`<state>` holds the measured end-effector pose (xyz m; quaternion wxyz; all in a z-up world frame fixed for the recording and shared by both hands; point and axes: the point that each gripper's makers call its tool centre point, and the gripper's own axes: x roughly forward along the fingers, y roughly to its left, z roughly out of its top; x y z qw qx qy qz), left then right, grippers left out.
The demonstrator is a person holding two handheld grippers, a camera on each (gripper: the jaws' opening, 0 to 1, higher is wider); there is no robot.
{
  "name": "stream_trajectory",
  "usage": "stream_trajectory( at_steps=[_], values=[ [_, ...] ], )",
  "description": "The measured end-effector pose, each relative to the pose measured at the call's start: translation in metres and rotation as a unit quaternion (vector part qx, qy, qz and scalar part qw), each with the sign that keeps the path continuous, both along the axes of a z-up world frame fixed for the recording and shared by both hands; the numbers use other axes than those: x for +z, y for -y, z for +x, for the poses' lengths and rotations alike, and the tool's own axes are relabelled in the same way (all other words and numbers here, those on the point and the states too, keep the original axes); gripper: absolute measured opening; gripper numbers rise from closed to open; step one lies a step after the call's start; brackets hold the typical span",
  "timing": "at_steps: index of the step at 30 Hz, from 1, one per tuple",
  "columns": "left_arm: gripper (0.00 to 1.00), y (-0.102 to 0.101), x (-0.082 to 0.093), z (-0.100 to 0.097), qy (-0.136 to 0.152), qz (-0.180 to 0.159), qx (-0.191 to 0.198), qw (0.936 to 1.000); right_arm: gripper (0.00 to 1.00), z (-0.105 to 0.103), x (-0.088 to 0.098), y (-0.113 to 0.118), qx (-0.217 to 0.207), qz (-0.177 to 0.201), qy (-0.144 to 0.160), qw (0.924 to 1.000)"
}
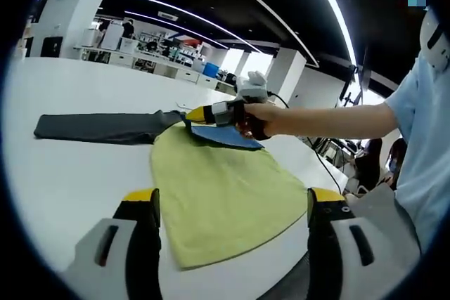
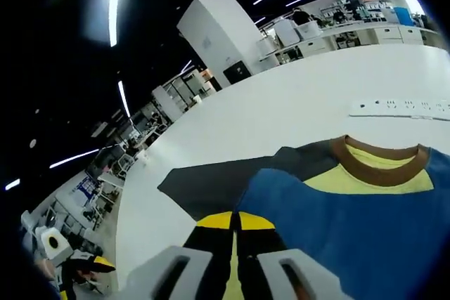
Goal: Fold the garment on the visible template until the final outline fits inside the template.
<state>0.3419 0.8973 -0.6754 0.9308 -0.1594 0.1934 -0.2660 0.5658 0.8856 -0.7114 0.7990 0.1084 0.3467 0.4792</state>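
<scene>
The garment lies on the white table [image 1: 70, 173]. Its dark grey sleeve [image 1: 98, 128] stretches left, a blue part [image 1: 225, 135] lies at the far side, and a yellow-green side [image 1: 218, 187] is turned up toward me. My left gripper [image 1: 232, 205] hangs open over the near yellow-green edge, jaws wide apart, holding nothing. A hand [image 1: 256, 116] holds my right gripper [image 1: 191, 114], which is shut on the garment where the sleeve meets the blue part. In the right gripper view its tips [image 2: 235, 221] are pressed together on the blue cloth [image 2: 337, 230], with the brown collar [image 2: 380, 170] beyond.
A white power strip [image 2: 401, 108] lies on the table beyond the collar. A person's light blue sleeve [image 1: 422, 145] stands at the table's right side. Desks and shelves [image 1: 148, 57] line the far end of the room, and a white pillar [image 2: 218, 33] stands behind the table.
</scene>
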Motion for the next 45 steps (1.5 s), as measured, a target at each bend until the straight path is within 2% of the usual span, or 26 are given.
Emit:
stream_trajectory(
  at_steps=[2,6,8,12,15,19,21,23,27,33,37,40,45],
  values=[
    [0.84,0.0,-0.001,0.0,-0.001,0.001,-0.001,1.0,0.01,0.002,0.001,0.001,0.001,-0.008,0.02,0.9998],
    [0.84,0.001,-0.001,0.0,-0.002,-0.001,-0.004,1.0,0.21,0.0,-0.002,0.004,0.011,-0.017,0.025,0.9995],
    [0.84,0.001,-0.002,-0.001,-0.002,0.0,-0.005,1.0,0.3,-0.002,-0.002,0.006,0.017,-0.022,0.04,0.9988],
    [0.84,0.001,-0.001,-0.001,-0.003,-0.003,-0.004,1.0,0.6,-0.002,-0.002,0.008,0.019,-0.03,0.054,0.9979],
    [0.84,0.001,-0.001,-0.001,-0.001,-0.002,-0.005,1.0,0.73,-0.002,-0.004,0.008,0.023,-0.04,0.069,0.9965],
    [0.84,0.002,-0.001,-0.001,0.0,-0.002,-0.006,1.0,0.84,-0.002,-0.006,0.01,0.035,-0.056,0.088,0.9939],
    [0.84,0.002,0.0,0.0,0.001,-0.004,-0.005,1.0,0.99,-0.002,-0.005,0.012,0.034,-0.058,0.089,0.9937],
    [0.84,0.003,0.0,0.0,0.002,-0.004,-0.006,1.0,1.0,-0.003,-0.004,0.015,0.035,-0.06,0.082,0.9942],
    [0.84,0.003,0.0,0.0,0.002,-0.004,-0.008,1.0,1.0,-0.001,-0.006,0.026,0.044,-0.076,0.094,0.9916],
    [0.84,0.0,0.003,0.002,0.005,-0.014,-0.009,0.9999,1.0,-0.001,0.002,0.04,0.038,-0.067,0.083,0.9936],
    [0.83,-0.009,0.0,0.008,0.005,-0.001,-0.01,0.9999,1.0,-0.004,0.014,0.052,0.04,-0.067,0.102,0.9917],
    [0.83,-0.012,0.001,0.013,0.005,0.002,-0.016,0.9999,1.0,-0.004,0.022,0.064,0.028,-0.057,0.099,0.9931],
    [0.83,-0.017,0.003,0.021,0.01,0.016,-0.024,0.9995,1.0,-0.01,0.028,0.084,0.022,-0.072,0.119,0.99]
  ],
)
